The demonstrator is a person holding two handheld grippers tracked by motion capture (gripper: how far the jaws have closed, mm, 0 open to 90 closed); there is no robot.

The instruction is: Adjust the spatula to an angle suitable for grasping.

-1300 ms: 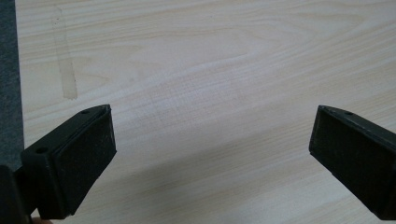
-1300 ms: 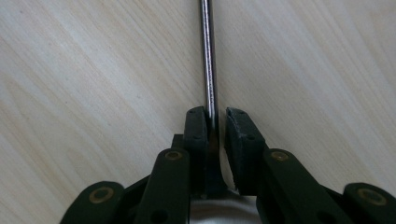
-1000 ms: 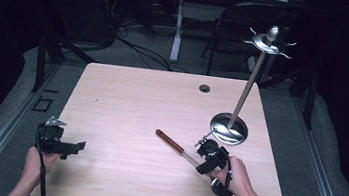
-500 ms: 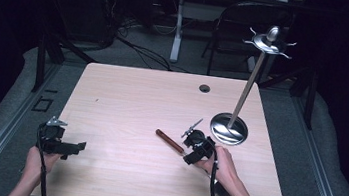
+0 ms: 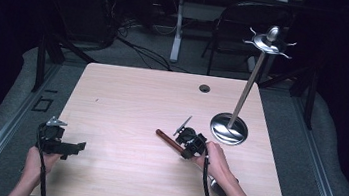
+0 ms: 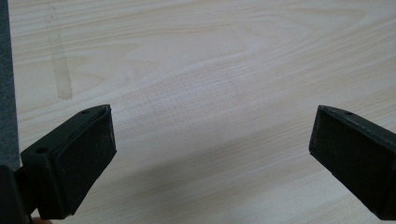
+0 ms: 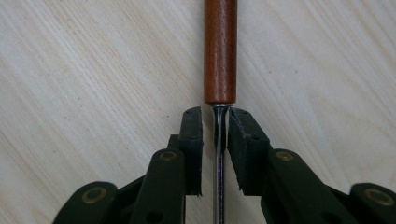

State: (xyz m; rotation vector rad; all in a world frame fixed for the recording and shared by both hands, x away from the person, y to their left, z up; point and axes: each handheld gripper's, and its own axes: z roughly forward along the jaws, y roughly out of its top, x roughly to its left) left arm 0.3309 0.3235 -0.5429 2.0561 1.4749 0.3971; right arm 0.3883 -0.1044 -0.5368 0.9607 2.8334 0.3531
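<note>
Your right gripper (image 7: 215, 126) has just been closing its jaws, and they now stand nearly together around the thin metal shank (image 7: 218, 158) of a wooden-handled utensil (image 5: 167, 139); the right pad appears to touch the shank, while a thin gap shows on the left side. The shank runs straight up between the jaws, and the brown wooden handle (image 7: 219, 51) begins just beyond their tips. In the high view, the utensil lies flat on the table (image 5: 127, 97), right of centre and toward your side, its handle pointing away from your right hand (image 5: 217, 163) toward the table's middle. A polished metal stand (image 5: 229, 129) with a round base and a hooked top sits just beyond, near the right edge. Your left gripper (image 6: 212, 154) holds its jaws wide apart with nothing between them, over bare wood near the table's front-left corner, well apart from the utensil.
</note>
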